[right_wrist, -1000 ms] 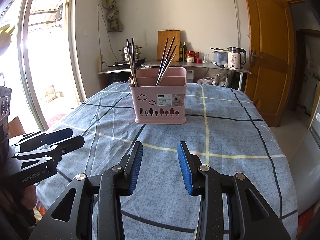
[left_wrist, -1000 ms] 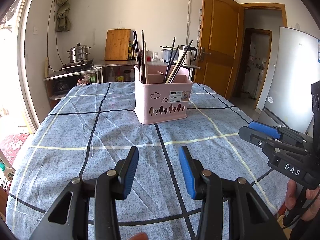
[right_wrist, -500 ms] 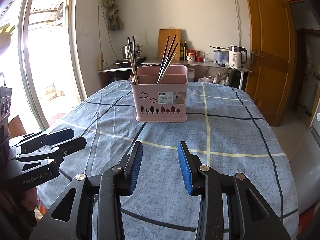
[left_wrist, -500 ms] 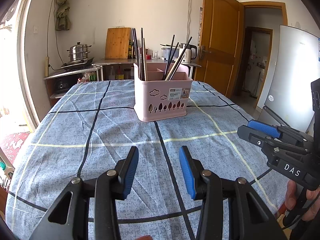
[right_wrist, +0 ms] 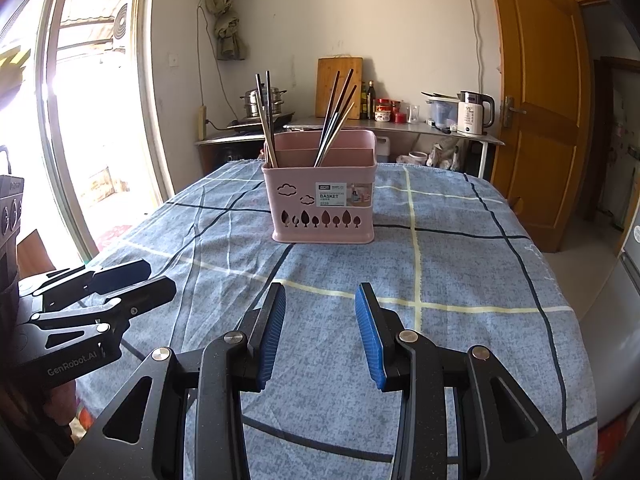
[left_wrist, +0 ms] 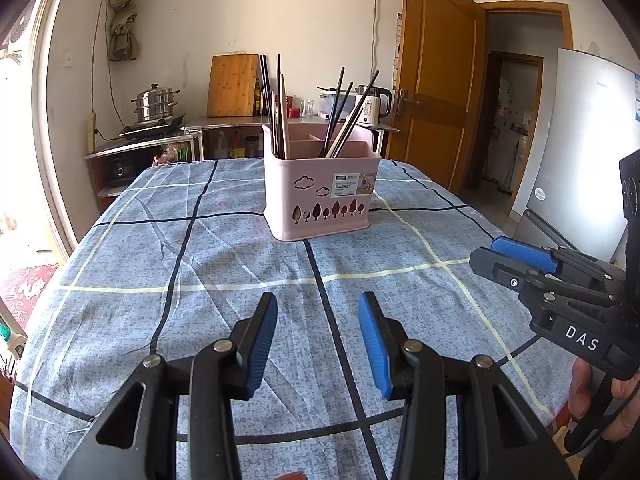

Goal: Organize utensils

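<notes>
Since one second ago the pink utensil basket (left_wrist: 322, 196) sits slightly lower in both wrist views; nothing else on the table has shifted. Basket stands upright mid-table on the blue checked tablecloth (left_wrist: 224, 264), chopsticks (right_wrist: 334, 118) leaning in its compartments, well apart from both grippers. Left gripper (left_wrist: 318, 312) and right gripper (right_wrist: 320, 304): jaws parted, nothing between the blue pads, poised above the cloth.
</notes>
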The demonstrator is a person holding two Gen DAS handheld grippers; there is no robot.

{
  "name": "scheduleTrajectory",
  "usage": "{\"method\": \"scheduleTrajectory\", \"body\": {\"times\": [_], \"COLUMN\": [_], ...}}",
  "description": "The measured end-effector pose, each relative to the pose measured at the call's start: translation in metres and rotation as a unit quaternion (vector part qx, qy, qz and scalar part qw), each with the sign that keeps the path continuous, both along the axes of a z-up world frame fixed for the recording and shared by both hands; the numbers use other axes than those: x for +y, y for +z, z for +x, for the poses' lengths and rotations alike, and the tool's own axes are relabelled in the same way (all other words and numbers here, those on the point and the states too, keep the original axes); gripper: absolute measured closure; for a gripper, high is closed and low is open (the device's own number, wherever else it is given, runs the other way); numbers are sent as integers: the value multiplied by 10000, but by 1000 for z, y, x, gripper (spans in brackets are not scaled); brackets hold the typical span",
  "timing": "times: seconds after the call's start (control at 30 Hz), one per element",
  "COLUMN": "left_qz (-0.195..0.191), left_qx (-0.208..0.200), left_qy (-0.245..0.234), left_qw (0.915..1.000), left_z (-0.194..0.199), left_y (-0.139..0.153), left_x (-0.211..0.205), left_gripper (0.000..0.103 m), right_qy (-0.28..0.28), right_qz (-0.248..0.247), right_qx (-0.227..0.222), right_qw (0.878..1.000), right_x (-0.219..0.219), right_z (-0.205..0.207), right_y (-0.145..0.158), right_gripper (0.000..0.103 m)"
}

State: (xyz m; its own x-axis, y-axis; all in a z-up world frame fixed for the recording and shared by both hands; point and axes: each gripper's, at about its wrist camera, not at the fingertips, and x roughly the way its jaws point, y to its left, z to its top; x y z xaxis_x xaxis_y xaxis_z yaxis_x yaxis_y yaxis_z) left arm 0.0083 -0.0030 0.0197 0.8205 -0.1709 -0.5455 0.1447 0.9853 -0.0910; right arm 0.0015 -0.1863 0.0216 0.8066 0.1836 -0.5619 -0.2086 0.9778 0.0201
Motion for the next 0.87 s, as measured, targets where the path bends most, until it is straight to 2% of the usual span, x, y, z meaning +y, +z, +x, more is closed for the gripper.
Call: {"method": "scheduleTrajectory", "body": {"times": [0.37,0.87], "left_qz": [88,21], "left_qx": [0,48], "left_qy": [-76,-147], "left_qw": [9999,9999], "left_z": [-1,1], "left_y": [-1,-4], "left_x": [-5,-7], "left_gripper": [59,59], "right_qy": [2,4], "right_qz": [-3,-6], "right_qx": [16,22], "right_qw": [10000,10000], "right_x": [0,1], "right_z": [0,0], "right_y": [0,0], "right_gripper": [66,66]}}
